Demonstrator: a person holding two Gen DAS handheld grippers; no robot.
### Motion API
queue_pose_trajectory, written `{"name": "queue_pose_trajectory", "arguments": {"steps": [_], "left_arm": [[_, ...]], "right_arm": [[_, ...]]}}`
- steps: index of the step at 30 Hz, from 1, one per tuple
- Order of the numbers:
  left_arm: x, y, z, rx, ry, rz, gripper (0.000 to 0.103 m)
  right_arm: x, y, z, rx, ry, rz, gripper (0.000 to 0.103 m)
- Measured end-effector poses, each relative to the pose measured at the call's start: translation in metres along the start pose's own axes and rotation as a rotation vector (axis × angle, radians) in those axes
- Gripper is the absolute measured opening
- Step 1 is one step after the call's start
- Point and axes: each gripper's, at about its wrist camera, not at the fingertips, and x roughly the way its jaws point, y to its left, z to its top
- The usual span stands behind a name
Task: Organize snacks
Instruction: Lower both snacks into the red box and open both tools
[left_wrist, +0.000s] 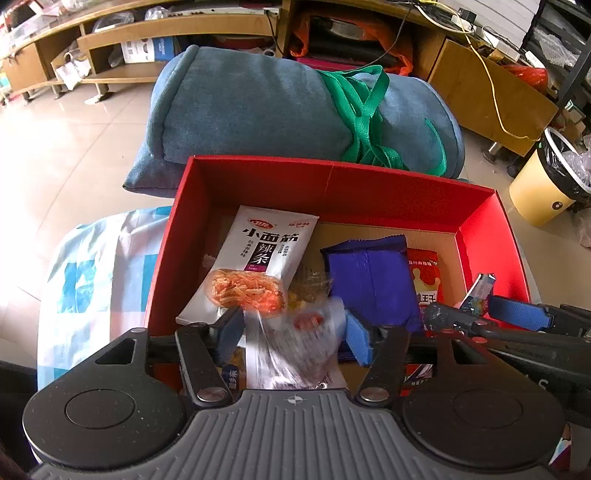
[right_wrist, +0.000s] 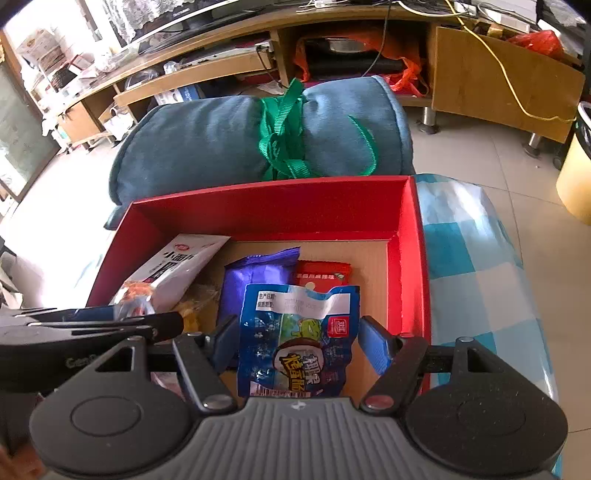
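A: What do my left tongs have?

B: A clear crinkled packet with orange-red pieces stands between the two blue pads. It is blurred, and I cannot tell if the pads press on it or stand just beside it.

A: And my right tongs?

B: A blue snack packet with a green cartoon figure and a white label strip is between the pads. A small gap shows at each side, so I see these tongs as apart. The left view shows only its upper tip, beside the right pads; the front shows only in the right view.

A: Where is all this?

B: Over the red box with the brown cardboard floor. Inside I count three lying packets: one white packet with black characters and a window of orange strips, leaning on the left wall; one purple packet in the middle; one red packet just right of it, partly under it. Something yellow lies between the white and the purple, unclear.

A: Around the box?

B: It sits on a blue-white checked cloth. Behind is one blue rolled cushion tied with green straps. One yellow bin shows fully only in the left view.
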Motion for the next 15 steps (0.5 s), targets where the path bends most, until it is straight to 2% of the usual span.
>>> {"name": "queue_pose_trajectory", "arguments": {"steps": [15], "left_arm": [[-0.01,0.003,0.003,-0.017,-0.045,0.006,0.076]], "right_arm": [[-0.007,0.0,0.006,0.012,-0.056,-0.007,0.067]]}}
